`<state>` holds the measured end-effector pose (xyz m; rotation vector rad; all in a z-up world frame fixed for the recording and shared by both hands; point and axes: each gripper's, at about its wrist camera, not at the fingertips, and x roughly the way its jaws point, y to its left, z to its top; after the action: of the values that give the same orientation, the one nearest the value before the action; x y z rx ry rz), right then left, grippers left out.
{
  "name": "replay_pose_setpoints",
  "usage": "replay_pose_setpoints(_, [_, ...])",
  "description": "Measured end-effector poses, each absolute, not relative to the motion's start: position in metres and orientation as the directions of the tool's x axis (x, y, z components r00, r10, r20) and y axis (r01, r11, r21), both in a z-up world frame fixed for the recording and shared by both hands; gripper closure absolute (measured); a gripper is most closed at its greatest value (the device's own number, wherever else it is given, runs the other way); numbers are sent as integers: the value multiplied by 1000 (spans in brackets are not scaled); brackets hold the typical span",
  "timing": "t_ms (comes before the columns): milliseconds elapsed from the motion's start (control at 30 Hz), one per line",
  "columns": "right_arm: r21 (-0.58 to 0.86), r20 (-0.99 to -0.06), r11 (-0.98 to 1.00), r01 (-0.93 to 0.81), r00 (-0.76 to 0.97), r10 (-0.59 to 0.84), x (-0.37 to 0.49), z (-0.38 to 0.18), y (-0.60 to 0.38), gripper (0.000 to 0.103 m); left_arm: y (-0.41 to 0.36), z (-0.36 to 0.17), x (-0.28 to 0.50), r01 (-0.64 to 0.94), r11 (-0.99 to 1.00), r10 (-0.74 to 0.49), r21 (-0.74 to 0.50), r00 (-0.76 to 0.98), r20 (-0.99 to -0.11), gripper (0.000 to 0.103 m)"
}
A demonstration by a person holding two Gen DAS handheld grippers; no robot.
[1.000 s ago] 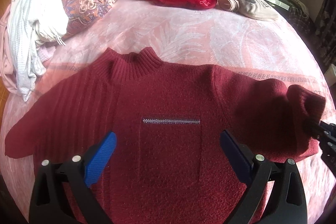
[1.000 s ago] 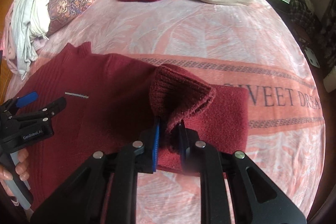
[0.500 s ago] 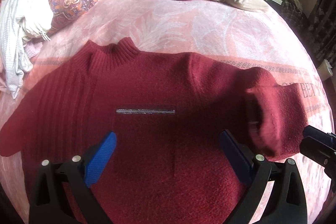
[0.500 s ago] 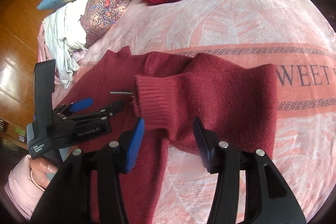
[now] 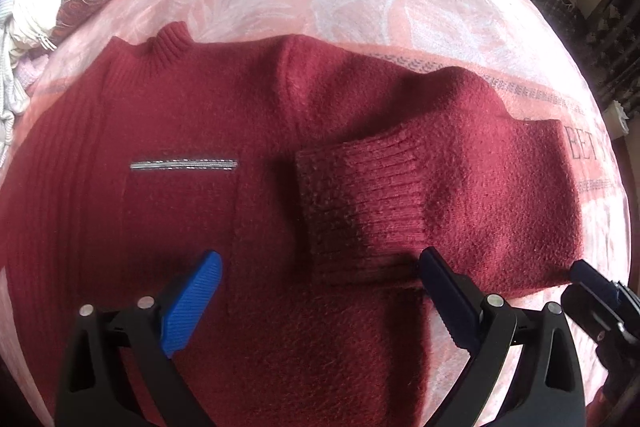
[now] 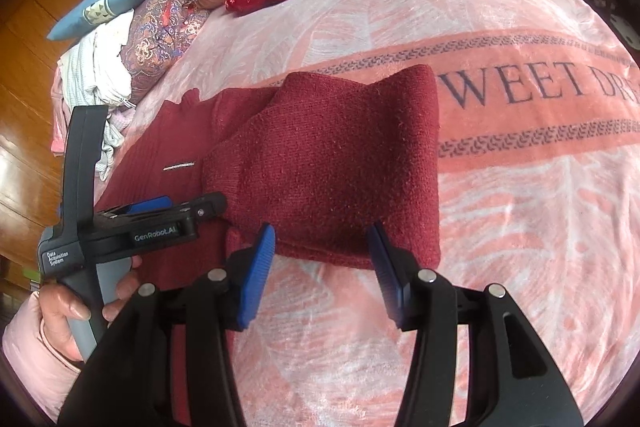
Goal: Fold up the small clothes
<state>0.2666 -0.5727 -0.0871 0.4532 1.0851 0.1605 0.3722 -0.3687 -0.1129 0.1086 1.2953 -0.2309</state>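
Though folded inward, sleeve between spread right tongs.

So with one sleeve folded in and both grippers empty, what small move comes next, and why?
Probably the left gripper should reach for the other sleeve of the dark red knit sweater. That sleeve lies spread outward, while the ribbed-cuff sleeve already lies across the chest. The right gripper is open at the sweater's edge.
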Motion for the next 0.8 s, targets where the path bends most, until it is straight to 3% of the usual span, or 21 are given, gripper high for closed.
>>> replay_pose_setpoints(33, [429,-816,899,92,465,342,265,-88,-573,53,-373,-114,372,237,969,-127,-68,242,-962,4])
replay_pose_setpoints(133, [431,-815,897,97,468,341,260,-90,-576,53,-387,-116,368,278,953,-184,-119,221,-958,25])
replay_pose_setpoints(300, [436,-812,893,112,478,336,251,-91,-583,53,-394,-107,361,332,930,-249,-160,246,-937,78])
replay_pose_setpoints(400, [452,-797,884,117,498,342,245,-87,-586,53,-387,-92,354,338,927,-270,-162,301,-915,86])
replay_pose_setpoints(633, [448,-787,885,126,524,324,238,-75,-584,53,-341,-43,351,351,930,-269,-109,446,-854,88])
replay_pose_setpoints(800, [461,-786,881,106,509,350,247,-74,-564,53,-272,-28,369,276,958,-212,-81,489,-846,88])
